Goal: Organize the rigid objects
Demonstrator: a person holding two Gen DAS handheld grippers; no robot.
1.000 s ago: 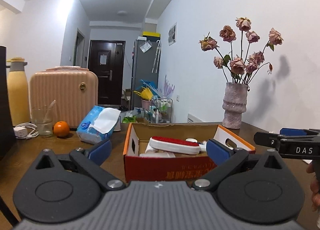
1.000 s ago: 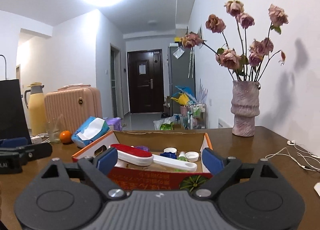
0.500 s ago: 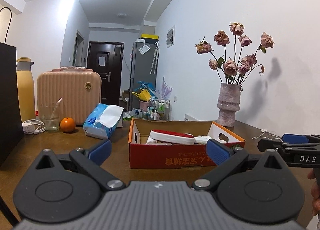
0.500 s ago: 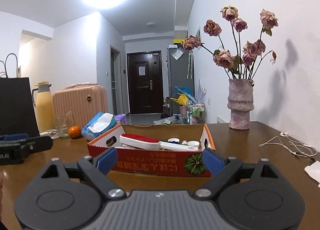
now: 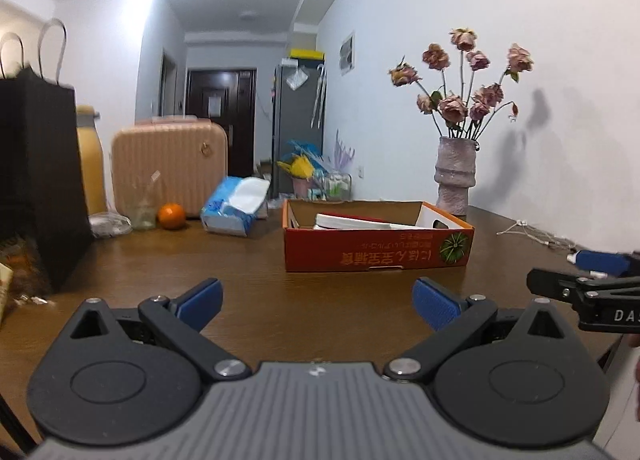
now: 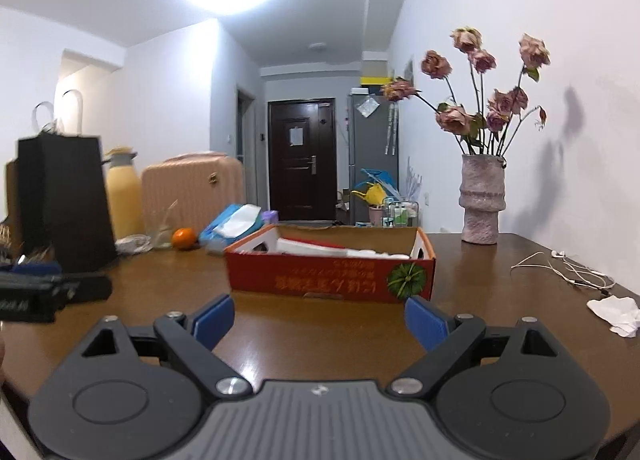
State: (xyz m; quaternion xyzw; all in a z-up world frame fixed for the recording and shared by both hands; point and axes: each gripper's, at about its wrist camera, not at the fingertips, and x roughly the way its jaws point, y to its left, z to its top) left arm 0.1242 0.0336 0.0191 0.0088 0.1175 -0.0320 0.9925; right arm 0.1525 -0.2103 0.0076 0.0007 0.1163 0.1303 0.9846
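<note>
Both tongs spread, empty: left gripper [image 5: 316, 302] & right gripper [image 6: 318, 318] face box [image 6: 332, 280]; approach level, w/ fingers above rim.

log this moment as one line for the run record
left tool: open, empty | right tool: open, empty | red box: on table, ahead of both tools, untouched

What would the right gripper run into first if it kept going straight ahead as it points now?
Most likely the near red wall of the cardboard box. The right gripper is open and empty, with only bare table between its fingers and the box. Depth is hard to judge, so a low path might meet the tabletop first.
</note>
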